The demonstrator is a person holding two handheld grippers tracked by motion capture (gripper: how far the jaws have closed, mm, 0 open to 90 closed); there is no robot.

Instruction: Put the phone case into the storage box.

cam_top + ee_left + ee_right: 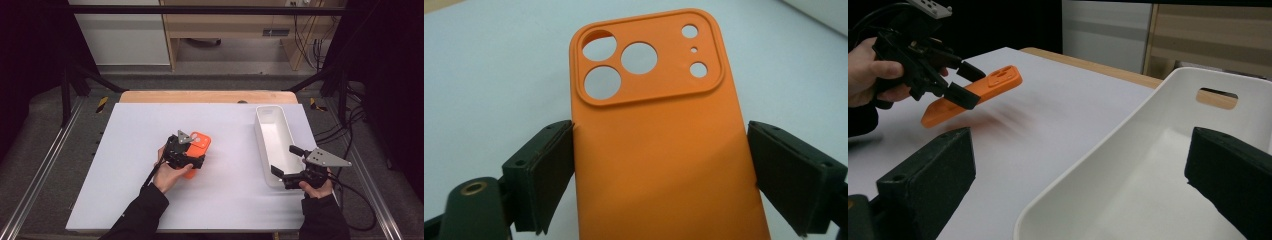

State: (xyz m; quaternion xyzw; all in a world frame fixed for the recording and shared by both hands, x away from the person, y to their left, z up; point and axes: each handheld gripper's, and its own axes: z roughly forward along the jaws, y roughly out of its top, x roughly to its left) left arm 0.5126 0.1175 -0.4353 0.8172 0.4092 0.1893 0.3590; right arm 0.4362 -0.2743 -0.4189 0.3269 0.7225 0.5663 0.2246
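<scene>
Left gripper (192, 150): jaws closed across the width of the orange phone case (659, 150), held lifted above the white table (125, 165), its long axis running away from the jaws. Right gripper (286, 161): jaws apart and empty, at the near end of the white bin (264, 132), which lies well apart to the case's right.

Black sleeves, black claws (186, 156) (292, 167) topped by grey three-cornered plates, trailing black cables
</scene>
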